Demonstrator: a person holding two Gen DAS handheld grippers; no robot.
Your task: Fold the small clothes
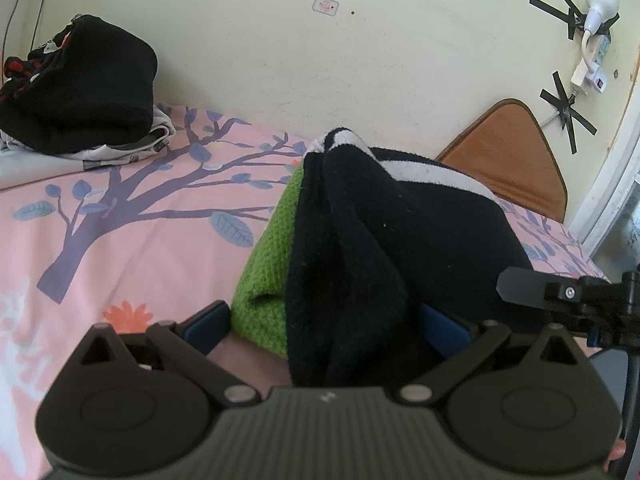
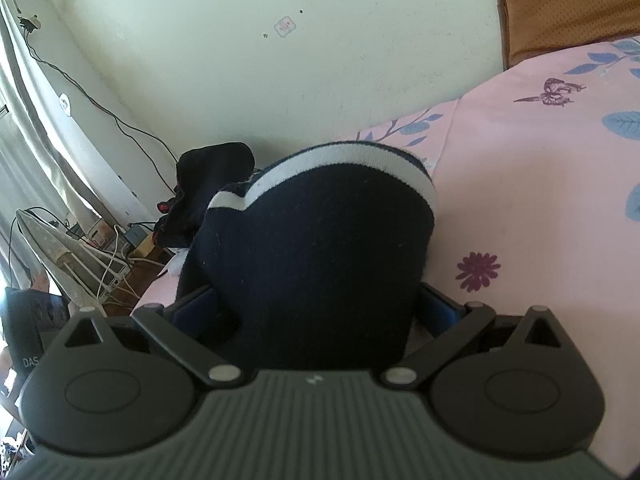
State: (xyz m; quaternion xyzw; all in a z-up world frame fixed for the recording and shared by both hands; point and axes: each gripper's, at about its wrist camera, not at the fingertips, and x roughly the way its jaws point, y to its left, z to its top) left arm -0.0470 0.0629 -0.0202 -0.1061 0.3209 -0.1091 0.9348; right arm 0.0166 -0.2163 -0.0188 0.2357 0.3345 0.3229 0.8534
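A dark navy knit garment with a white stripe (image 1: pixel 400 240) lies bunched over a green knit garment (image 1: pixel 268 264) on the pink floral bedsheet (image 1: pixel 140 248). My left gripper (image 1: pixel 326 326) is shut on this bundle: its blue pads (image 1: pixel 208 324) press the green cloth on one side and the dark cloth on the other. In the right wrist view the same striped dark garment (image 2: pixel 320 240) fills the gap of my right gripper (image 2: pixel 316 310), touching both pads (image 2: pixel 438 312). Part of the right gripper (image 1: pixel 560 292) shows at the bundle's right side.
A pile of black clothes (image 1: pixel 80 88) on white fabric sits at the back left against the wall, also seen as the black pile (image 2: pixel 216 184). A brown cushion (image 1: pixel 512 160) leans at the back right. Beyond the bed's left edge are an ironing board (image 2: pixel 44 240) and cables.
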